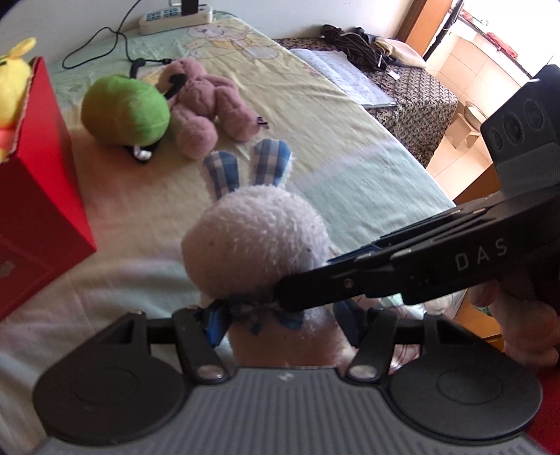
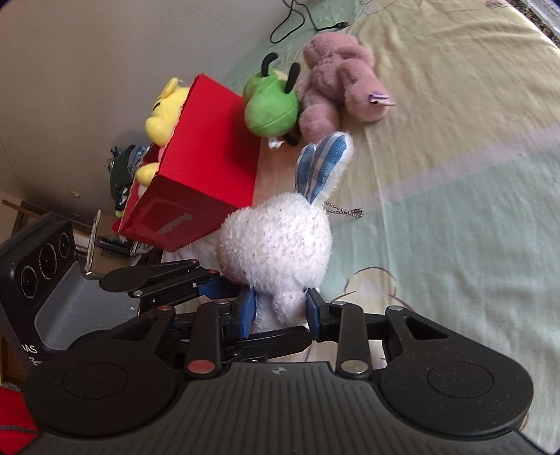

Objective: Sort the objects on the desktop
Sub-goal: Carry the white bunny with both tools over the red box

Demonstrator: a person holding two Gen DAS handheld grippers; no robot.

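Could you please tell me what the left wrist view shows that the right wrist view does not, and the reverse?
Only the left wrist view shows the power strip and the open book. Only the right wrist view shows the rabbit's bead chain and the box's open top. Both show the white rabbit held by both tongs, the red box, and the yellow, green and pink plush toys.

The white rabbit toy (image 1: 252,238) is half hidden – the right gripper (image 1: 297,297) crosses its neck, and its body drops behind the left gripper (image 1: 283,325). The red box (image 1: 35,182) is cut by the left edge, its inside unseen – the yellow plush (image 2: 164,112) only peeks out
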